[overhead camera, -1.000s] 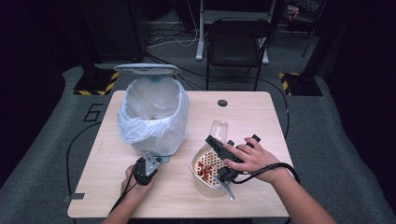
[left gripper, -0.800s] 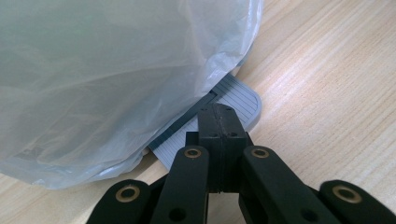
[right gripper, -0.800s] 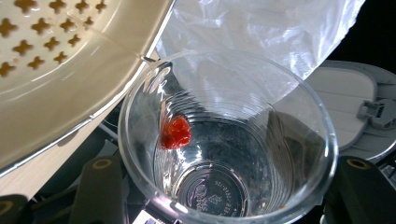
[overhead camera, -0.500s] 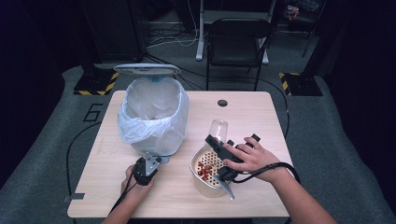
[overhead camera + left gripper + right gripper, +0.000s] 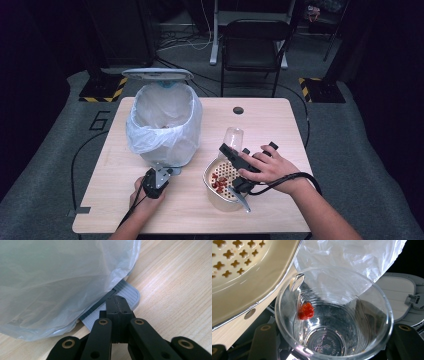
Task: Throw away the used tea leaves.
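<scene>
We see our right claw point(image 5: 231, 148) closed around a clear plastic cup point(image 5: 233, 136), holding it tipped over on its side just beyond the far edge of a cream strainer bowl point(image 5: 212, 186) that sits on the wooden surface point(image 5: 270, 120); the jaws grip the cup's wall from both sides, as the right gripper view shows, with a dark arm at each side of the rim. In that view we look straight into the cup point(image 5: 334, 315), and one small red piece point(image 5: 306, 311) clings to its inner wall, partway down toward the ribbed base. The strainer point(image 5: 249, 272), with its cross-shaped holes, fills the upper left there, touching or almost touching the cup's rim. From above, more red pieces point(image 5: 219, 181) lie on the perforated insert. Our left claw point(image 5: 156, 176) rests near the front of the surface with its jaws pressed fully together, holding nothing; in the left gripper view its closed tips point(image 5: 117, 305) sit on the ribbed grey pedal point(image 5: 130, 293) at the foot of the bin. That bin point(image 5: 165, 125), lined with a translucent plastic bag point(image 5: 57, 277), stands to the left of the strainer, its grey lid point(image 5: 157, 74) raised open behind it
</scene>
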Demonstrator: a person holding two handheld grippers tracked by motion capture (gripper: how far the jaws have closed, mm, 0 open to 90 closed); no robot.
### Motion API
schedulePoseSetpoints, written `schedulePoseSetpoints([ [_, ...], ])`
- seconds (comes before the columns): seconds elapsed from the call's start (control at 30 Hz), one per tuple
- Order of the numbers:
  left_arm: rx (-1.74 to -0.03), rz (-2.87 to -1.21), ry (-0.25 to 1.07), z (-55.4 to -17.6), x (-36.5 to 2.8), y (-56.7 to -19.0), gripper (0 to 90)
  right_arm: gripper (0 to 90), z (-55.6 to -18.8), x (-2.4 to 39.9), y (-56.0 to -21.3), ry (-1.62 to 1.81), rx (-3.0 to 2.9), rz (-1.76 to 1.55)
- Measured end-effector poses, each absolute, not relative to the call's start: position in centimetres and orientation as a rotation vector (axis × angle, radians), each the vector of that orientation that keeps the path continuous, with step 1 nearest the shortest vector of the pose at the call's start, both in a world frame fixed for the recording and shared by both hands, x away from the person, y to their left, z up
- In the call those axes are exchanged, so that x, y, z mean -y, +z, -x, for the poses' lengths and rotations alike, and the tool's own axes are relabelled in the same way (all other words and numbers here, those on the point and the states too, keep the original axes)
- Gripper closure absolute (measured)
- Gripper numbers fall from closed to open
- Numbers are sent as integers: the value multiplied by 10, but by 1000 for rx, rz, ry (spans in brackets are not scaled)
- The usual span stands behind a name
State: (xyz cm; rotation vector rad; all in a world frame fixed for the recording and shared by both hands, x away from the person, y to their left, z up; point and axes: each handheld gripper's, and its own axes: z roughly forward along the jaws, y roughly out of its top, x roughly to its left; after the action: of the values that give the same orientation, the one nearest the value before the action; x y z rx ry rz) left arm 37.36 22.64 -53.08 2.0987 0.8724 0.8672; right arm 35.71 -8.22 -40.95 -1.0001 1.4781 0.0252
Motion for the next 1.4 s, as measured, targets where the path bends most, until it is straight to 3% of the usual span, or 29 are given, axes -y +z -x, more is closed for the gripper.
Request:
schedulePoseSetpoints([
  [0.2,-877,-2089,865,-374,-226,-531,900,367,-355,79,-408,51,-1534,981],
  [0.7,-857,-2114,889,-374,-227,-530,900,369,-362,66,-367,198,-1876,825],
  [1.4,-867,-2103,875,-374,-227,-530,900,381,-411,63,-302,575,-2462,348],
])
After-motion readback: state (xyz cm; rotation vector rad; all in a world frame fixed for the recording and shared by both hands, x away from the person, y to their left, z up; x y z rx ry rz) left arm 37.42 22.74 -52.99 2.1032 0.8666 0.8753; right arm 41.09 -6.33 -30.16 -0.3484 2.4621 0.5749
